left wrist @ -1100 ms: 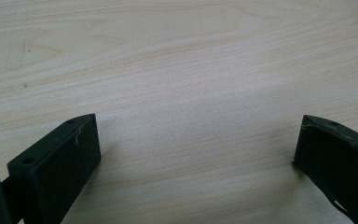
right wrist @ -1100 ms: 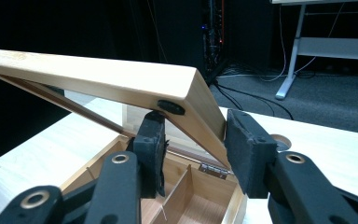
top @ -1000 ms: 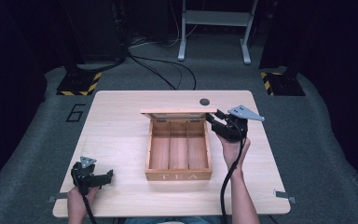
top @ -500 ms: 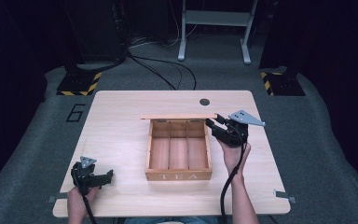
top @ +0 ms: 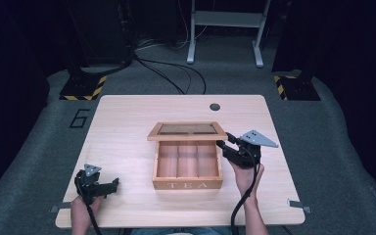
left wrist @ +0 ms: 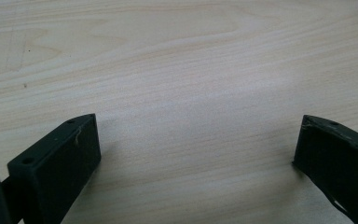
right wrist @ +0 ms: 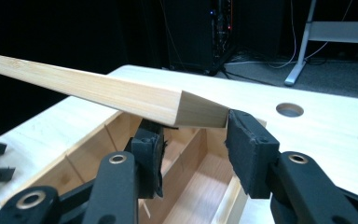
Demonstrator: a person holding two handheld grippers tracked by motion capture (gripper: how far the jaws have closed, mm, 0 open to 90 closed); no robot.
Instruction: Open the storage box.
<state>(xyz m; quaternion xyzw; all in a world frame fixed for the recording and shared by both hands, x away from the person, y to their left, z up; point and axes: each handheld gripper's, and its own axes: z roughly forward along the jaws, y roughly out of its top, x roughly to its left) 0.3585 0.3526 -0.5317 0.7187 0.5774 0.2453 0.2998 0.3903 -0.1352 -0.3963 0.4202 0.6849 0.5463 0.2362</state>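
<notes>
A wooden box [top: 187, 185] marked TEA stands in the middle of the table, its three compartments bare. Its hinged lid [top: 187, 129], with a dark window pane, leans forward over the back of the box. My right gripper [top: 223, 145] is at the lid's right front corner and shut on it. In the right gripper view the lid's corner [right wrist: 200, 112] sits between the two pads [right wrist: 251, 149] above the box's dividers [right wrist: 200, 182]. My left gripper [top: 115, 183] rests near the table's front left, open over bare wood, its jaws wide apart in the left gripper view [left wrist: 196, 140].
The light wooden table [top: 127, 122] has a round hole [top: 215, 106] near its back edge. On the grey floor behind it stand black bases with hazard stripes [top: 83, 87], cables and a metal stand [top: 225, 19]. Bare tabletop lies left and right of the box.
The lid has tipped forward and down from nearly upright, and its window now faces the camera. My right gripper came down and toward the front with it. The left gripper stayed put.
</notes>
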